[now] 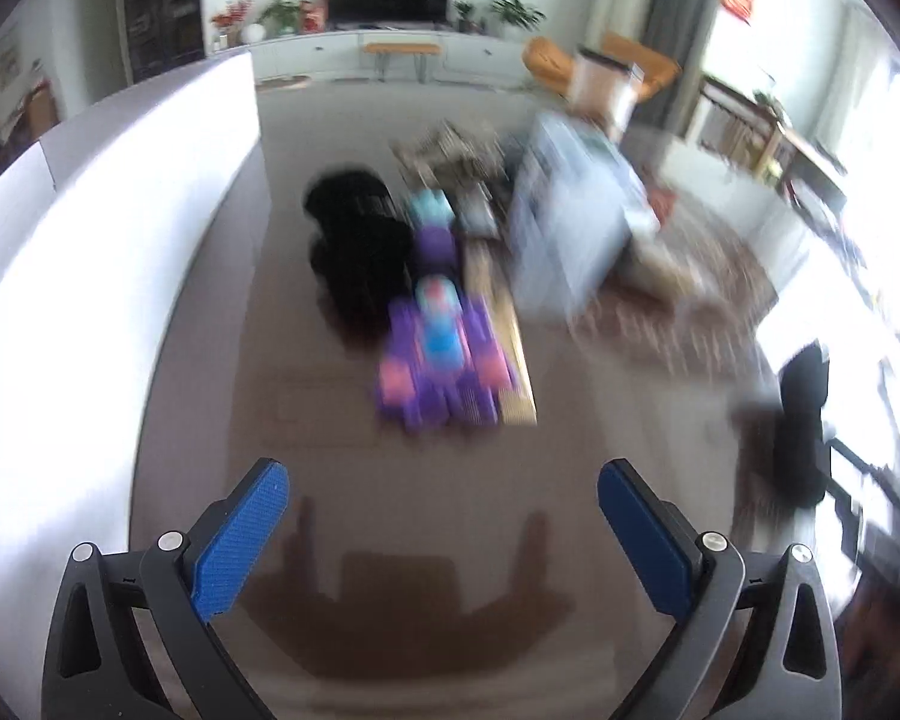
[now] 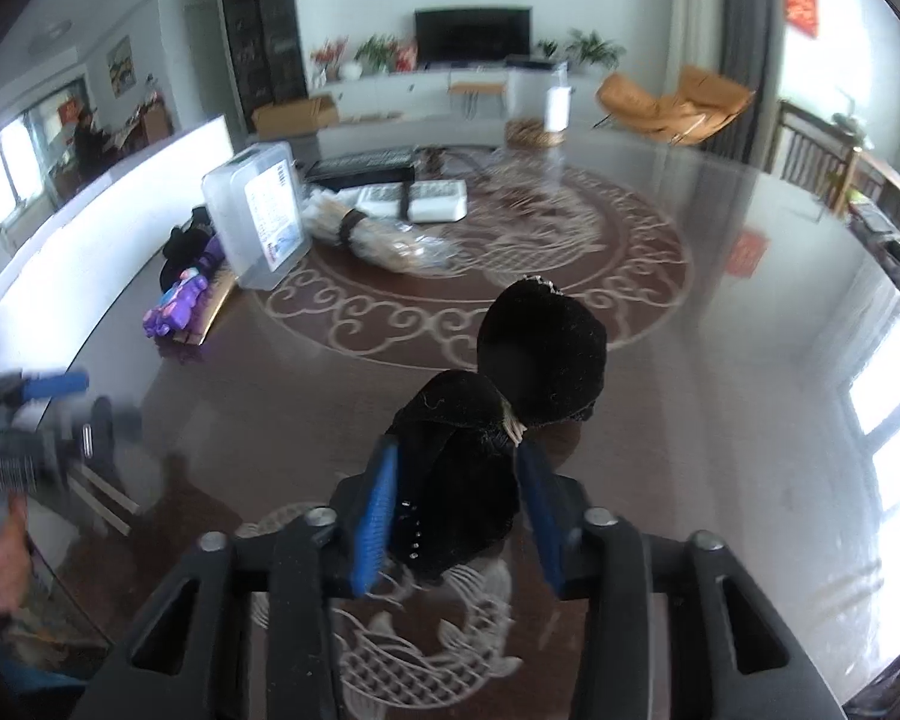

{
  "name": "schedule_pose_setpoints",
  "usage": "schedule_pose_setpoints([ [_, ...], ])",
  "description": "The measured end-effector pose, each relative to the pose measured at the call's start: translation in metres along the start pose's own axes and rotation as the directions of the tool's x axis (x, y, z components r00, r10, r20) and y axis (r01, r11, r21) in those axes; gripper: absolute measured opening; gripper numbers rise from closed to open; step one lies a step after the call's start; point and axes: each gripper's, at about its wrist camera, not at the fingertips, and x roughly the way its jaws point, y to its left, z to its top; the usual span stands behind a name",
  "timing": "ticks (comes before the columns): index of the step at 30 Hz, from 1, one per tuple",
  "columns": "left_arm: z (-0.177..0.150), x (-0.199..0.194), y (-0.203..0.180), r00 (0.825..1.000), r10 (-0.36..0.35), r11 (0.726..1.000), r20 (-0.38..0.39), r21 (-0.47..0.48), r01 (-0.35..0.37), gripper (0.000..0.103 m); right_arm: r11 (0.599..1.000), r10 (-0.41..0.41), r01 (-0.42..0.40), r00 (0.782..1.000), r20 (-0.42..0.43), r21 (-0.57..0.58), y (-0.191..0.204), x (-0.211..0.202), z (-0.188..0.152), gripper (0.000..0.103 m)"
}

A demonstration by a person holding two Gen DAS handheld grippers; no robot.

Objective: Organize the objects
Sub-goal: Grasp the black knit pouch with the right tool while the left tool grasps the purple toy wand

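Barely begun: most items unsorted
Right gripper (image 2: 456, 510) half-closed around black velvet pouch (image 2: 456, 480); left gripper (image 1: 444, 534) wide open, empty; purple toy (image 2: 177, 303) waits upper left

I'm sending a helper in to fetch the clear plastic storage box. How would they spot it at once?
On the glass-topped table, look along its left edge toward the white sofa back. The clear plastic box stands on end there, just behind the purple toy on cardboard. It alone is see-through, with a printed label on its face.
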Motion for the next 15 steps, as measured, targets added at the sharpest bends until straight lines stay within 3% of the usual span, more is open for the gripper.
schedule_pose_setpoints([
  [3,0.03,0.022,0.009,0.998,-0.018,0.998,-0.053,-0.058,0.015,0.103,0.999,0.006,-0.007,1.0,0.016,0.043,-0.008,-0.004,0.003,0.063],
  [5,0.039,0.036,0.01,0.996,-0.018,0.998,-0.088,-0.059,0.013,0.081,0.998,0.013,-0.014,1.0,0.019,0.053,-0.012,-0.001,0.005,0.066],
  [6,0.04,0.04,0.01,0.995,-0.001,0.999,-0.101,-0.051,-0.004,0.08,0.998,0.014,-0.016,1.0,0.021,0.058,-0.015,-0.003,0.004,0.067],
  [7,0.04,0.039,0.006,0.996,0.037,0.999,-0.076,-0.023,-0.039,0.072,0.997,0.018,-0.019,1.0,0.021,0.075,-0.019,-0.003,0.003,0.068],
  [9,0.037,0.035,0.006,0.998,0.021,1.0,-0.062,-0.015,-0.022,0.054,0.994,0.024,-0.026,1.0,0.02,0.105,-0.025,-0.002,0.0,0.072],
  [15,-0.006,0.002,0.003,0.997,0.028,0.999,-0.079,0.037,-0.025,0.052,0.985,0.035,-0.037,0.999,0.015,0.168,-0.036,0.001,0.0,0.072],
])
